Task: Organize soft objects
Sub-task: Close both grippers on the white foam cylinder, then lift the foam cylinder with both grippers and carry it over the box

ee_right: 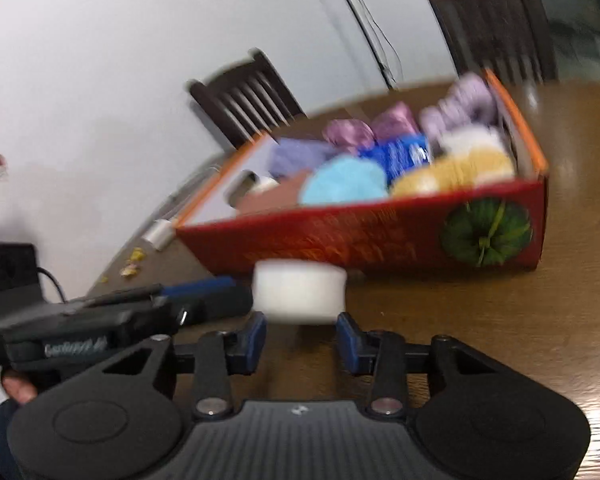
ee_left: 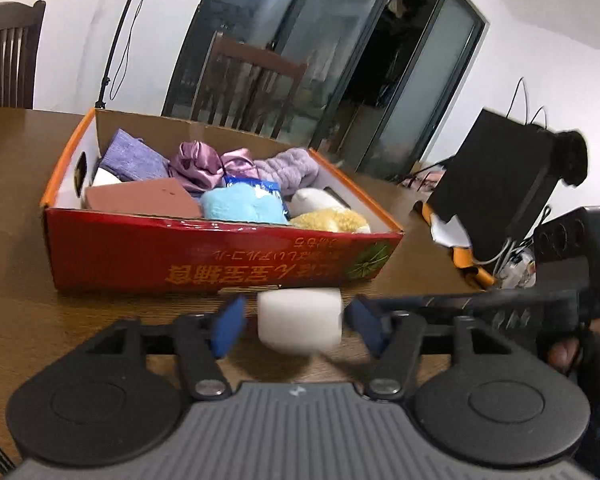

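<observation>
Left gripper (ee_left: pixel 296 326): jaws open wide, blue pads on either side of the white foam block (ee_left: pixel 300 320); a narrow gap shows on each side, so no grip.
Right gripper (ee_right: pixel 301 344): jaws open, pads standing apart just below the same block (ee_right: pixel 300 292); whether they touch it cannot be told through the blur.
White foam block: in front of the red box (ee_left: pixel 204 256), close to its near wall, above the table (ee_left: pixel 16 200); contact with the table is unclear.
Red box: open-topped cardboard, orange rim, on the brown wooden table.
Box contents: purple cloth (ee_left: pixel 134 156), pink satin piece (ee_left: pixel 198 164), lilac fleece (ee_left: pixel 290 168), light blue plush (ee_left: pixel 240 204), yellow plush (ee_left: pixel 332 220), brown block (ee_left: pixel 144 198), blue packet (ee_left: pixel 256 186).
Surroundings: dark wooden chair (ee_left: pixel 256 84) behind the box; black bag (ee_left: pixel 500 184) on the table to the right.
</observation>
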`<action>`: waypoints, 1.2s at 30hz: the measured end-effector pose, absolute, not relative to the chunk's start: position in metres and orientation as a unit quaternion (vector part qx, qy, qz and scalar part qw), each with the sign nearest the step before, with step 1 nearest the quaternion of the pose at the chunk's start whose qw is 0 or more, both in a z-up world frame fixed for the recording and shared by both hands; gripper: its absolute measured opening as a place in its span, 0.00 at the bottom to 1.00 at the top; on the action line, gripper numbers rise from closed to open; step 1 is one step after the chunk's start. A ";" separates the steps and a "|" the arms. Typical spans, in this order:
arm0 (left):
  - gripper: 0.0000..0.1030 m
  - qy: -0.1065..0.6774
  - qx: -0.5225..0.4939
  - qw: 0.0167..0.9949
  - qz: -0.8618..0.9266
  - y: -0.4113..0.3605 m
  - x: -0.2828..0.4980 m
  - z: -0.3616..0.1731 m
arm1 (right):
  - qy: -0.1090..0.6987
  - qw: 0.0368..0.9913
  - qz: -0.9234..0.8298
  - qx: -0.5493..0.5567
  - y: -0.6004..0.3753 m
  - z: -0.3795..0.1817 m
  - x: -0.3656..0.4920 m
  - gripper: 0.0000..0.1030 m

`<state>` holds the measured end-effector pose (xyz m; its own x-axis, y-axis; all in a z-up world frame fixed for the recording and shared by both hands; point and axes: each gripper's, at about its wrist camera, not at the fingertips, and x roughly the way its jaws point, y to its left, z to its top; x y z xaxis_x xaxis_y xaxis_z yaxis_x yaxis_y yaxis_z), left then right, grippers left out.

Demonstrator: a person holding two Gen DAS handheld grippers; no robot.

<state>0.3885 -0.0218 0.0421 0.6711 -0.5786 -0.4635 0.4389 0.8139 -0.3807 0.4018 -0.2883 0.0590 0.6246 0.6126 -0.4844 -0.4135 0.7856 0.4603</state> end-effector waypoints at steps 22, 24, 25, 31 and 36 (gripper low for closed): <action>0.16 0.351 -0.137 0.881 -0.287 -0.036 0.403 0.013 | 0.348 0.876 0.277 0.187 -0.282 0.023 0.421 0.22; 0.16 0.351 -0.150 0.884 -0.272 -0.036 0.395 0.018 | 0.338 0.886 0.266 0.175 -0.276 0.030 0.412 0.21; 0.16 0.349 -0.159 0.883 -0.269 -0.034 0.386 0.022 | 0.334 0.888 0.263 0.174 -0.274 0.035 0.404 0.21; 0.16 0.310 -0.187 0.893 -0.268 -0.017 0.281 0.047 | 0.281 0.896 0.297 0.173 -0.271 0.053 0.301 0.21; 0.16 0.305 -0.180 0.896 -0.268 -0.016 0.251 0.057 | 0.276 0.899 0.305 0.154 -0.266 0.064 0.266 0.21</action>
<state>0.2512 -0.0160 0.0567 0.6694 -0.5910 -0.4501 0.3709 0.7908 -0.4869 0.2663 -0.2658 0.0644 0.6620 0.6328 -0.4016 -0.4632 0.7667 0.4446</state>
